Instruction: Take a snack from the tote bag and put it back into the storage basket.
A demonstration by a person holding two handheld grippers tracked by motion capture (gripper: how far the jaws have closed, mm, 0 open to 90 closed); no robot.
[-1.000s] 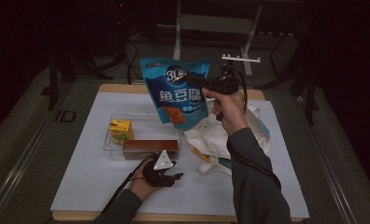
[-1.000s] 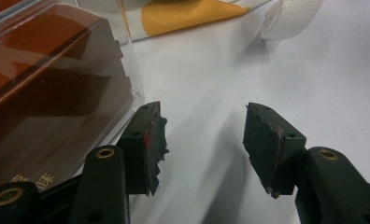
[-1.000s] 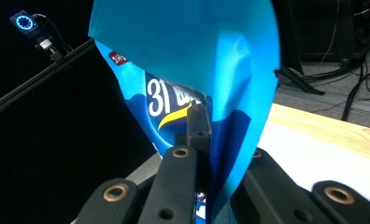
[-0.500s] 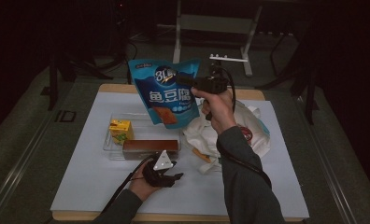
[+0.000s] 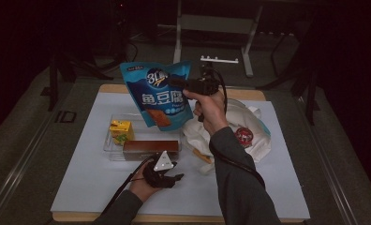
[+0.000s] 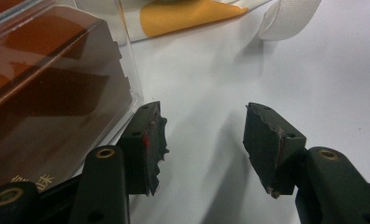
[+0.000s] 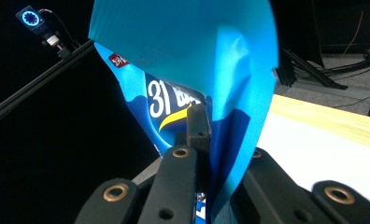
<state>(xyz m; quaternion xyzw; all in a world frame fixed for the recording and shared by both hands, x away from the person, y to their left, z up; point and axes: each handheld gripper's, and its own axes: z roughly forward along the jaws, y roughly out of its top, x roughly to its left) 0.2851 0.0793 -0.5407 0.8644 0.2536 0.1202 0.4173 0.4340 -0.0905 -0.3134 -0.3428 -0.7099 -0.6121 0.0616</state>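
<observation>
one blue snack bag (image 5: 158, 93), one clear tray (image 5: 109, 143), perhaps two boxes.

Snack bag (image 5: 158, 96) hanging above counter (image 5: 80, 183), over back of tray (image 5: 109, 149), pinched in right gripper (image 5: 183, 84). Carton (image 5: 119, 131) sitting in tray at left; box (image 5: 151, 149) lying in tray along front. Cloth bag (image 5: 242, 133) lying right of tray. Left gripper (image 5: 167, 176) resting just before box.
</observation>
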